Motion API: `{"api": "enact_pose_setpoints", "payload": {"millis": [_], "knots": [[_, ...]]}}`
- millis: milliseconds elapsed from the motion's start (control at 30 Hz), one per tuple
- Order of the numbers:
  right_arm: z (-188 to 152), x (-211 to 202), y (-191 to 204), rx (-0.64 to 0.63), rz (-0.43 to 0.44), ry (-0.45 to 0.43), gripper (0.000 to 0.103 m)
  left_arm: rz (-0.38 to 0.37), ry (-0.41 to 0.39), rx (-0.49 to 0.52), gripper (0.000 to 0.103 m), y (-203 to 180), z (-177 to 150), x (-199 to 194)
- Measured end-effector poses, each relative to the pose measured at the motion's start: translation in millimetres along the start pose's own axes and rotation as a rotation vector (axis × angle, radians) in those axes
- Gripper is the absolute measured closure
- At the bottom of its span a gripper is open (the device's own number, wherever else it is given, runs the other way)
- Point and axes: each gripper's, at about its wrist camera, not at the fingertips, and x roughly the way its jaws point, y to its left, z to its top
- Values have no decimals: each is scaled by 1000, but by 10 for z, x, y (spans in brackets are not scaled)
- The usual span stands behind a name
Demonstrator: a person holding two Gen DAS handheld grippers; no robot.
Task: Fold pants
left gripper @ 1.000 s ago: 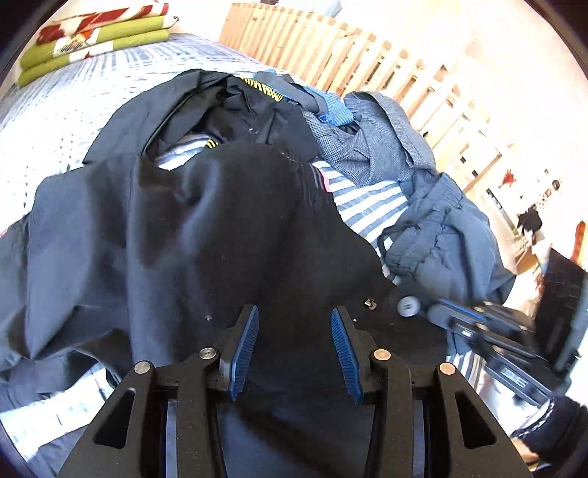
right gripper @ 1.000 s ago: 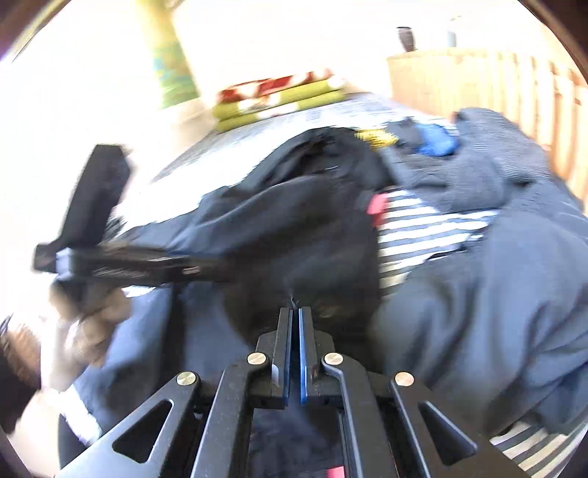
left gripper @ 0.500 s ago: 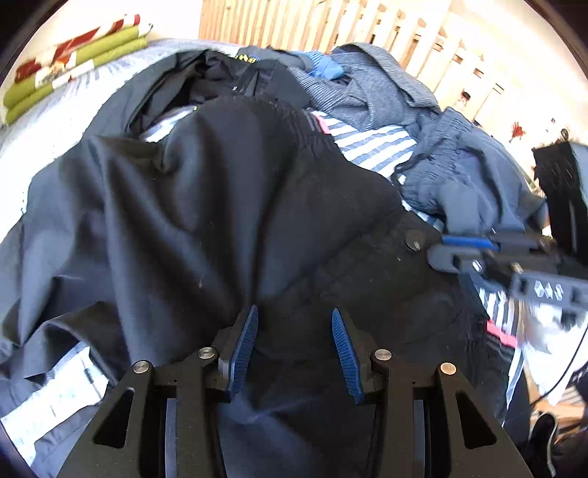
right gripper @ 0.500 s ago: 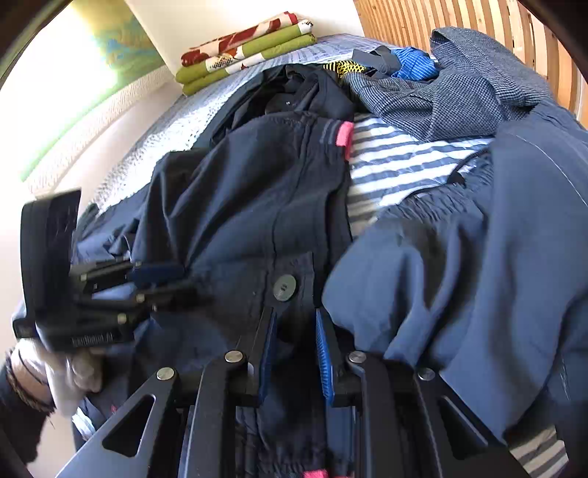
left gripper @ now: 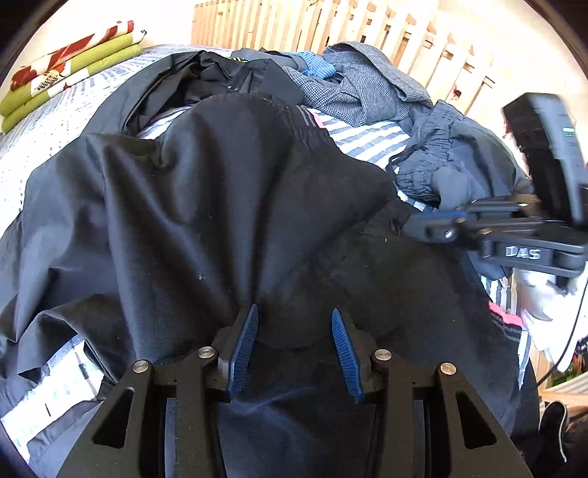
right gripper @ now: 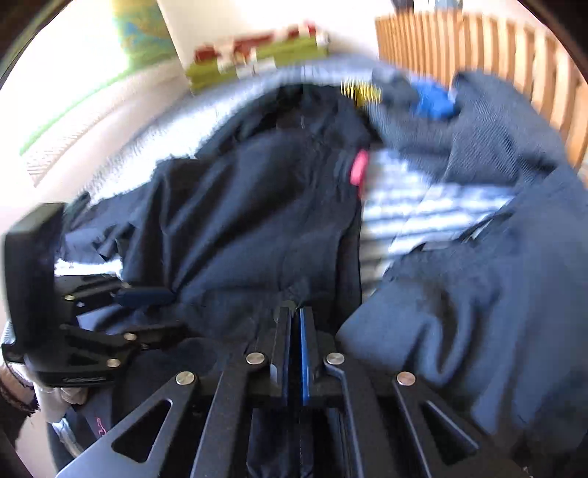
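Observation:
Black pants (left gripper: 220,202) with a pink tag lie spread over a heap of clothes on a bed. My left gripper (left gripper: 294,325) is open low over them, and black cloth bunches against its left pad (left gripper: 244,345). At the right of the same view my right gripper (left gripper: 415,226) grips the pants' edge. The right wrist view is blurred: the right gripper (right gripper: 294,320) is shut on the dark pants (right gripper: 239,220), with cloth pinched between its pads. There the left gripper (right gripper: 147,294) shows at the left, held by a hand.
Under the pants lie a striped cloth (left gripper: 367,136), a grey checked garment (left gripper: 360,84) and a blue-grey garment (left gripper: 441,172). Folded green and red blankets (left gripper: 62,73) sit at the far end of the bed. A wooden slat rail (left gripper: 367,33) runs behind it.
Half a second ago the right gripper stood open around the pants near their button; now it is shut on the cloth. The left gripper stays open over the pants.

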Motion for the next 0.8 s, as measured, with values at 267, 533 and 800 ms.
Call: {"api": "enact_pose_setpoints", "payload": {"millis": [267,533,800], "knots": [[-11,35,-115,54,57,34,94,-16,-14,-3,58,30,-12,10],[-68,-55,-97,44,-7,-28,99,-19,-26,2,58,26,-14,22],[50,-24,5,-27,-65,-80,100,-21,-32,1,57,22,-10,40]]}}
